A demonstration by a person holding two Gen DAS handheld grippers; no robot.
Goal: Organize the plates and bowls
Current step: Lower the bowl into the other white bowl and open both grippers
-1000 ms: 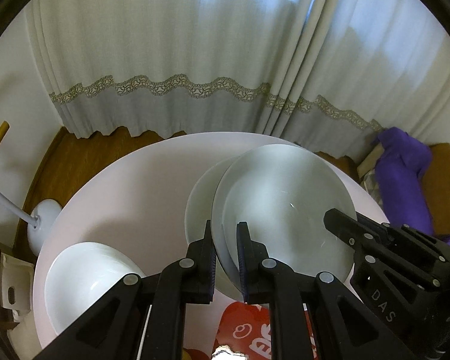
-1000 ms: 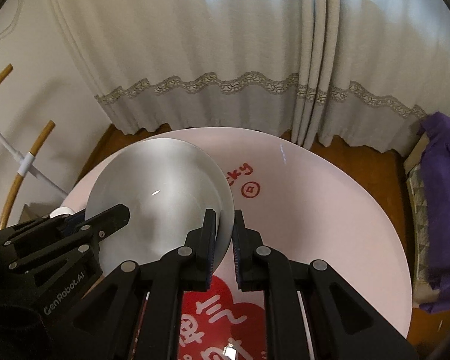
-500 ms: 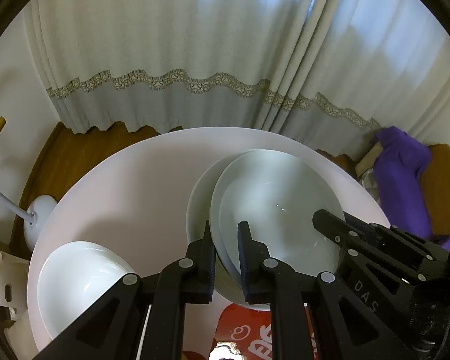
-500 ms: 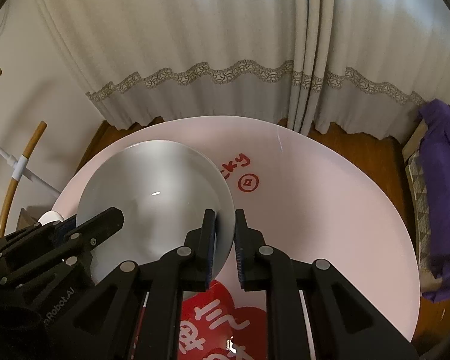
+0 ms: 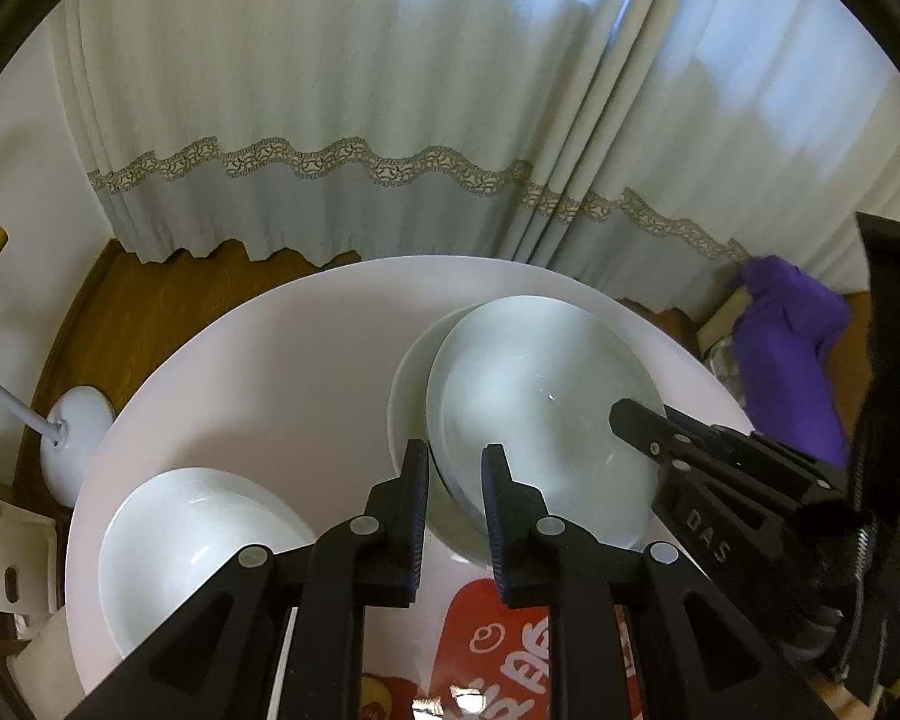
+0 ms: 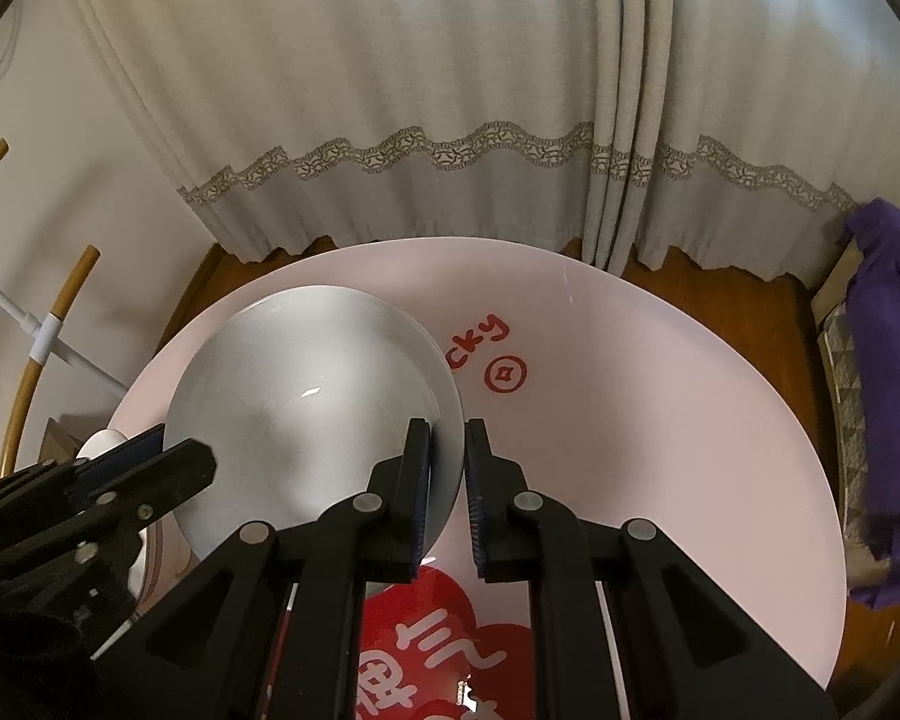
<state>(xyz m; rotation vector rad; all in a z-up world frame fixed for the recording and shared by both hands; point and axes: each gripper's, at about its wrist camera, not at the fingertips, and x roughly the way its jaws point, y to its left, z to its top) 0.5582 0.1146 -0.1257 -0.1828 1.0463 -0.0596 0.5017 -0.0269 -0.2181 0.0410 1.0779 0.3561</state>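
On the round pink table a white plate lies on a second white plate, offset to the right so the lower one shows as a sliver on the left. My left gripper straddles the top plate's near rim; its jaws are opening and the rim stands loosely between them. My right gripper is shut on the same plate at its right rim. Each gripper shows in the other's view: the right gripper and the left gripper. A white bowl sits at the table's near left.
Pale curtains hang close behind the table. A white lamp base stands on the wooden floor to the left, and a purple cloth lies to the right. A red print marks the table's near edge.
The left jaws have parted slightly around the plate's rim. The top plate looks a little lower on the plate beneath it. The right gripper keeps its hold.
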